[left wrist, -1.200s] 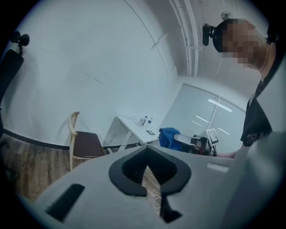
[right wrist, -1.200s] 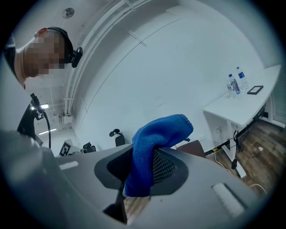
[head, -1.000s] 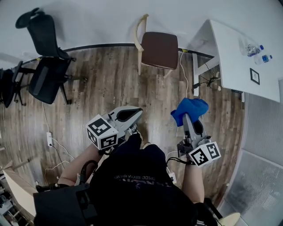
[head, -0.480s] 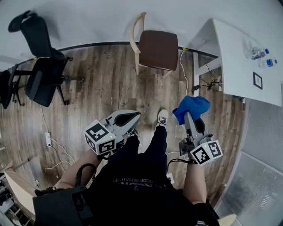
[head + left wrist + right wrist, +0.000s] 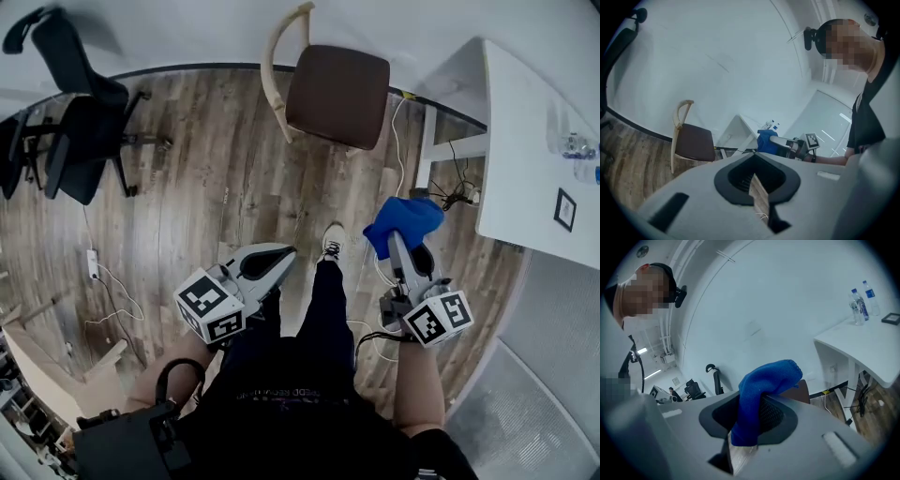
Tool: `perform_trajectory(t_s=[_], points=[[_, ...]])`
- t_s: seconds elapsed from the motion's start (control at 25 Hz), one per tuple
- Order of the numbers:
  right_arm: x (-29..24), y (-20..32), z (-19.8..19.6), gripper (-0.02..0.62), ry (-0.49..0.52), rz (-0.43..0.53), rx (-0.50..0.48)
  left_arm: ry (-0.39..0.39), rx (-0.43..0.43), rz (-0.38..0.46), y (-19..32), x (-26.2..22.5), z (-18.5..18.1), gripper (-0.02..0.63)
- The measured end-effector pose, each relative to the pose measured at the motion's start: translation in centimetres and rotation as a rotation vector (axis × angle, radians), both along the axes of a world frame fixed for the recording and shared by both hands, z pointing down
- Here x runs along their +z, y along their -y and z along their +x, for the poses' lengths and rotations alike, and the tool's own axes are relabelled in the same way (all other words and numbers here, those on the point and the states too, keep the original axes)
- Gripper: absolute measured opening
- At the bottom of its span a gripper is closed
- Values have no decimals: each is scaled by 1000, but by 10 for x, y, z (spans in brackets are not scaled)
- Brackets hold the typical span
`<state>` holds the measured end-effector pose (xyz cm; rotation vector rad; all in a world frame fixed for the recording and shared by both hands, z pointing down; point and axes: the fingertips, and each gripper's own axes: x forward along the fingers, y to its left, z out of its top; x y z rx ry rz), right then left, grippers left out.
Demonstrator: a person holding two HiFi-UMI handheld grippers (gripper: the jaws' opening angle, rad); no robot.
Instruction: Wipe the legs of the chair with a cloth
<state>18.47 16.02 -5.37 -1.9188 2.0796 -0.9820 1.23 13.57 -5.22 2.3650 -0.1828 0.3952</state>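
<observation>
Nubby blue cloth bunched in right claw.

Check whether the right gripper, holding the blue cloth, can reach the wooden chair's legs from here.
Probably not yet. The right gripper with the blue cloth is well short of the chair; wooden floor lies between, nothing visibly blocking, so stepping closer should do.

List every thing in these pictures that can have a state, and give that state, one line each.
Left gripper: shut, empty.
Right gripper: shut on the blue cloth.
Blue cloth: bunched, held off the floor.
Wooden chair: upright on the floor, not yet touched.
Office chair: upright, by the wall.
Bottles: upright on the white table, caps on.
</observation>
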Motion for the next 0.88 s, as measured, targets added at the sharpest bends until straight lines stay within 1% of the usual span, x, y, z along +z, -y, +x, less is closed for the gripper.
perform_trajectory(t_s=[0.2,0.36,0.52,0.68,0.76,0.88], points=[[54,31,42,101,2,-41,-66,30,-15,-29,7,41,52,6],[103,54,61,101,23,-84,-117,65,-30,-43,18,72,78,6],[145,74,74,101,34,-105,-134,92,-46,-56,28,97,88,6],[186,89,83,101,18,-124,-155,94,-62,-74,25,124,91,6],[206,93,85,101,7,-133,-149,97,-55,-83,21,144,89,6],[231,94,86,101,-17,-145,-144,90,-27,-122,8,175,86,6]])
